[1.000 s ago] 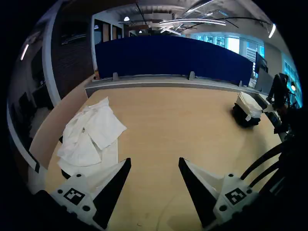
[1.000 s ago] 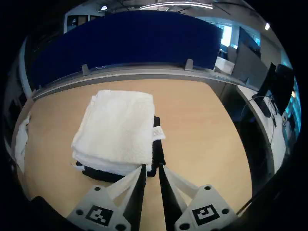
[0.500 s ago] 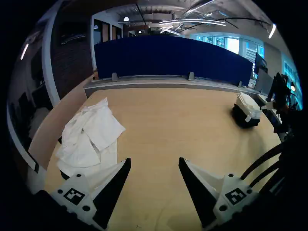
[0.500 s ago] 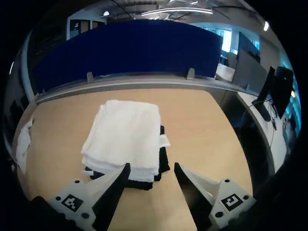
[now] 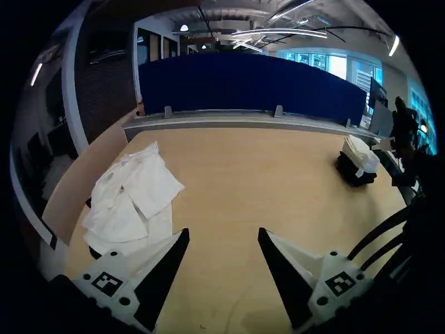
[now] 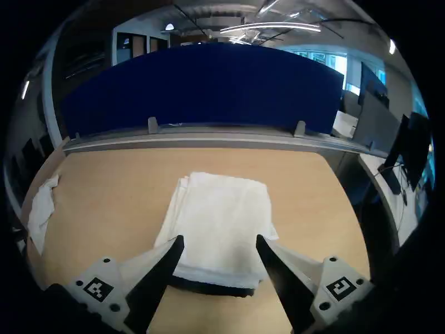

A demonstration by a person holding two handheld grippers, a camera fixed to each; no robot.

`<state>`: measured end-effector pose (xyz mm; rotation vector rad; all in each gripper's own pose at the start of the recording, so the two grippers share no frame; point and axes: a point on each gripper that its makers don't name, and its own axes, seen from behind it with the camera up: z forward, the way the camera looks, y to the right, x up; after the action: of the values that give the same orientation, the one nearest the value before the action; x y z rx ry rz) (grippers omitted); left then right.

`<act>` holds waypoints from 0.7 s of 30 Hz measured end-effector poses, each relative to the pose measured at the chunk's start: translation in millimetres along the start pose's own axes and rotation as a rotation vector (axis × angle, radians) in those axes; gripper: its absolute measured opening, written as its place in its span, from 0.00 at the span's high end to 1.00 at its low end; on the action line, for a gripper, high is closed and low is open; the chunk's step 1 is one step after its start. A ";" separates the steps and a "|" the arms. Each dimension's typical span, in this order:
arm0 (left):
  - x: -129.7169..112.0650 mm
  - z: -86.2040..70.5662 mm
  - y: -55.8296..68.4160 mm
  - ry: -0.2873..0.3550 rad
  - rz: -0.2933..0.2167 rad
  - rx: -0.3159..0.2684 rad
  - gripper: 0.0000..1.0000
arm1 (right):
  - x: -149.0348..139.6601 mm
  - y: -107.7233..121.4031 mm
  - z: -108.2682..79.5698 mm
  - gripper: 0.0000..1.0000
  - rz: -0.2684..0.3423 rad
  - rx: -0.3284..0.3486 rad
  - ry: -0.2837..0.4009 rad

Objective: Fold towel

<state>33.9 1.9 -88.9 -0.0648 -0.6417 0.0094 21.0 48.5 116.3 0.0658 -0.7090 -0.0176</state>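
Hovering over the folded towels (image 6: 222,209), right tongs (image 6: 218,238) stand apart, left tongs (image 5: 223,229) likewise.

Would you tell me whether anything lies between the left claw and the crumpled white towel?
Nothing visible does. The open left claw hovers over the wooden table, and the crumpled white towel lies just ahead, toward the picture's left, unobstructed.

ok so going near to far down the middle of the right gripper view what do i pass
open right claw → stack of folded white towels → bare light wooden tabletop → grey metal rail → dark blue partition screen
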 end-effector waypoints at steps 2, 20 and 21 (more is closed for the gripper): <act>-1.0 0.1 -2.2 -0.001 -0.004 0.003 0.08 | -2.4 -4.4 2.5 0.00 -0.002 0.007 -0.005; -6.1 1.6 -8.0 -0.012 0.002 0.012 0.08 | -46.4 -9.7 23.3 0.00 -0.030 0.016 -0.087; -5.8 1.8 -7.7 -0.011 0.002 0.012 0.08 | -43.8 -10.1 22.9 0.00 -0.030 0.016 -0.083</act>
<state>28.0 -5.9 -90.5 -0.0539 -0.6530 0.0156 -27.1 38.9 104.6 0.0920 -0.7915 -0.0437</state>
